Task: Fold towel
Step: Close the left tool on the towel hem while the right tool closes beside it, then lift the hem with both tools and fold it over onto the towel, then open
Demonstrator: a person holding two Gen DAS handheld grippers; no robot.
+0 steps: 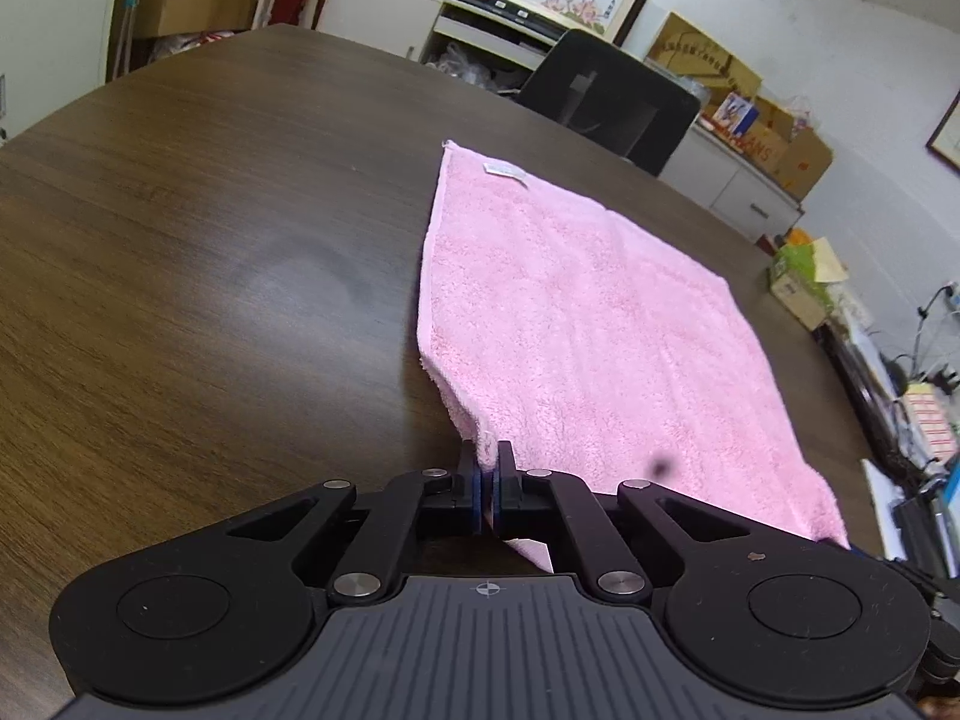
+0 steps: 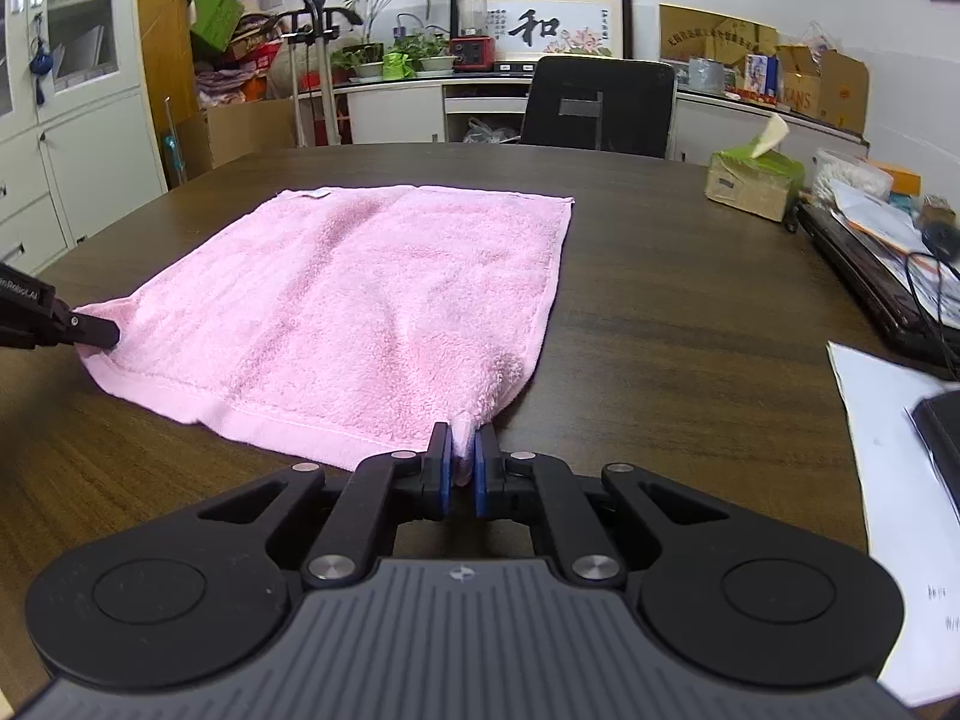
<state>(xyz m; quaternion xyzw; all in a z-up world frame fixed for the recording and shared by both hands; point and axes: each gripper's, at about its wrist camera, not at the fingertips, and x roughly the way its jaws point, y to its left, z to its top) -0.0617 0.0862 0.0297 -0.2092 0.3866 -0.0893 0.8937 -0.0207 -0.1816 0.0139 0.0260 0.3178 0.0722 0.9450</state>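
We see a pink towel (image 2: pixel 354 306) spread flat on a dark wooden tabletop (image 2: pixel 690 324). Our right hand-held gripper (image 2: pixel 462 459) is clenched on the towel's near corner at 6 o'clock in the right wrist view. Our left hand-held gripper (image 1: pixel 487 474) pinches the other near corner, seen at 9 o'clock there. A tissue box (image 2: pixel 753 180) sits at 2 o'clock, well apart.

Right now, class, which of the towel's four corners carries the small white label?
The far left corner, seen from the right claw's camera: the label lies beside it. The far right corner is bare, and claws pinch both near corners.
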